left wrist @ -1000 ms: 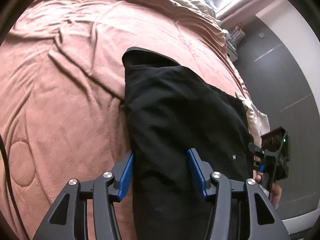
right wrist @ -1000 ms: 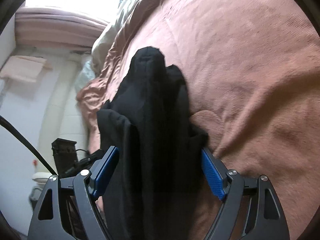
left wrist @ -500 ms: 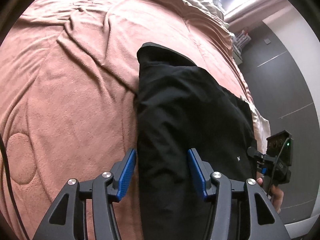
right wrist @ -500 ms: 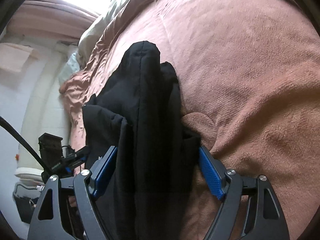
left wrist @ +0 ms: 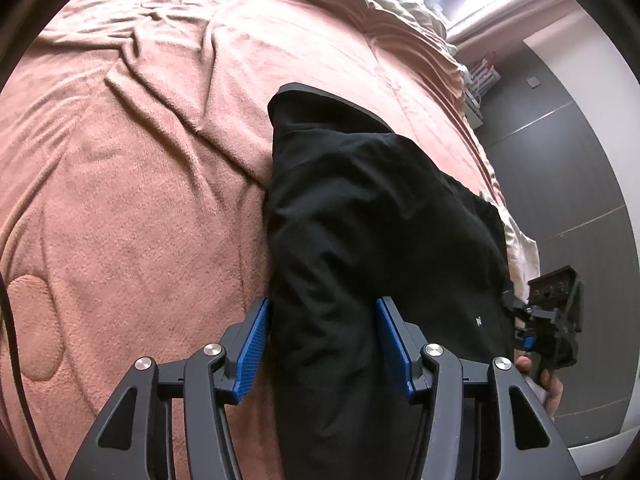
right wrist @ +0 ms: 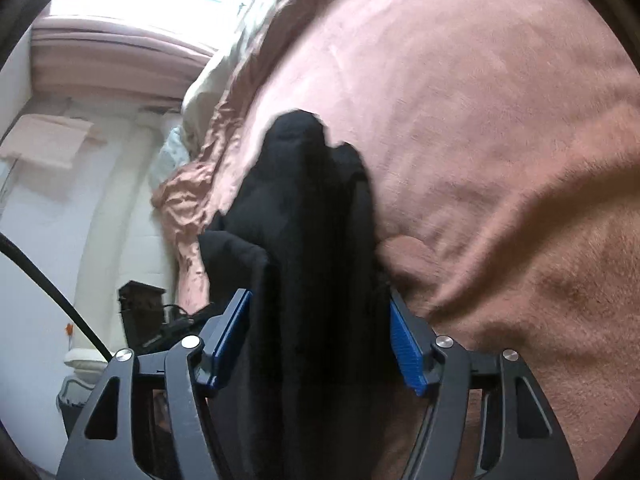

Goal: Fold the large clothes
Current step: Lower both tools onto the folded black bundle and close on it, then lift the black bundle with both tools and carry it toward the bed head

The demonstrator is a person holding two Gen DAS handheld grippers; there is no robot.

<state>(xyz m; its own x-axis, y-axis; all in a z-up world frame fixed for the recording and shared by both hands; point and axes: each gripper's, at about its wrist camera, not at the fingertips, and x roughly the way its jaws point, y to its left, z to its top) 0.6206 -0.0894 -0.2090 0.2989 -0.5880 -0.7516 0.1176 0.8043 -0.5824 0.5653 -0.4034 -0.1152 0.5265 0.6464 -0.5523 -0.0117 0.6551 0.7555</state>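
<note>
A plush, salmon-pink blanket (left wrist: pixel 140 200) covers the bed, its fleecy nap rumpled into long soft ridges toward the far end, with a round quilted patch pressed into it at the left edge of the left wrist view. On it lies the black garment (left wrist: pixel 360 208), a matte woven cloth folded into a long, thick band with a squared, doubled-over end farthest from the camera and a tiny white mark near its right edge. Beyond the bed's right side, grey wall panels (left wrist: pixel 568 152) rise smooth and flat.

The left gripper (left wrist: pixel 324 344) points down along the garment, its ribbed blue pads (left wrist: pixel 252 354) set about halfway apart on either side of a bunched fold of the black cloth, both pads against the fabric. At the far right of this view the person's hand (left wrist: pixel 550 390) grips the other tool's handle.

In the right wrist view the same garment (right wrist: pixel 312 216) runs away in vertical pleats, ending in a lumpy rounded tip on the blanket (right wrist: pixel 500 140). The right gripper (right wrist: pixel 320 344) straddles this stacked bundle, slanted downward, and its jaws are closing, the blue pads touching the cloth on both sides.
</note>
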